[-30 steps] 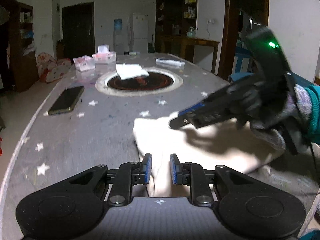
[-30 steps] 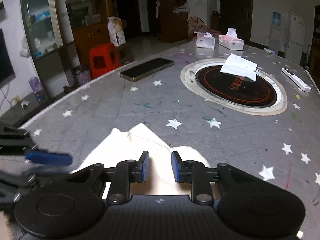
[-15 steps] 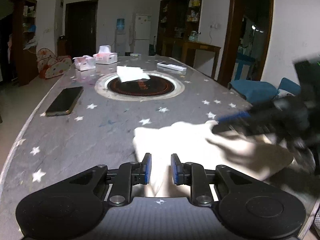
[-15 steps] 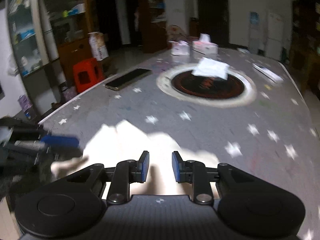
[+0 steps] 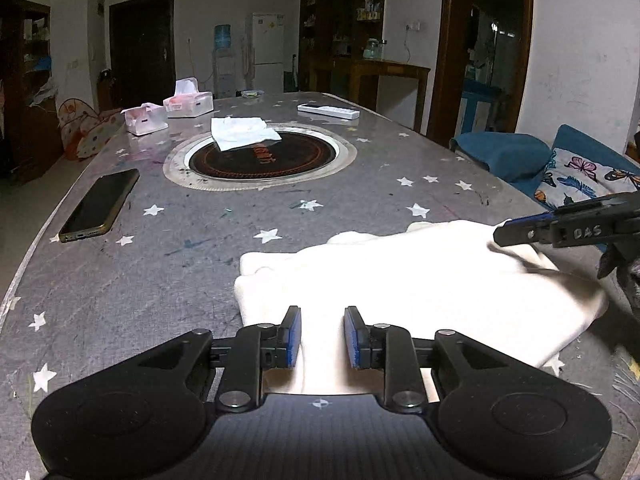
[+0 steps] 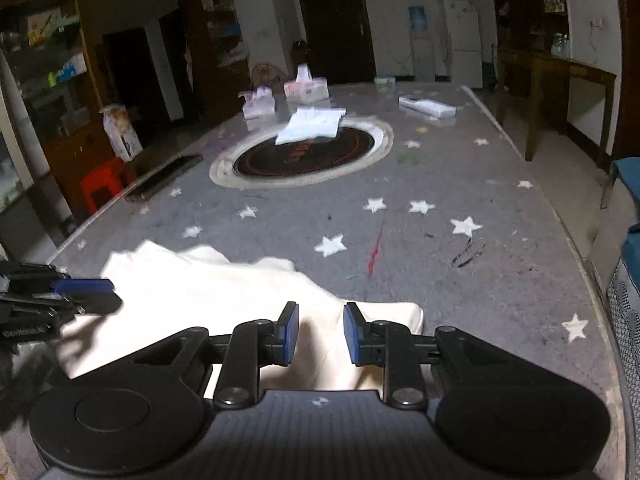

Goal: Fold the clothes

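Showing only rightward, a red stool (image 6: 105, 184) flanks the table (image 6: 460, 280).

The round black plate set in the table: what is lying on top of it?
A white tissue lies on the round black plate, over its far edge. The part beneath the tissue is hidden.

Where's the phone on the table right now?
In the left wrist view the phone lies flat near the table's left edge, left of the round inset burner and well clear of the cream garment.
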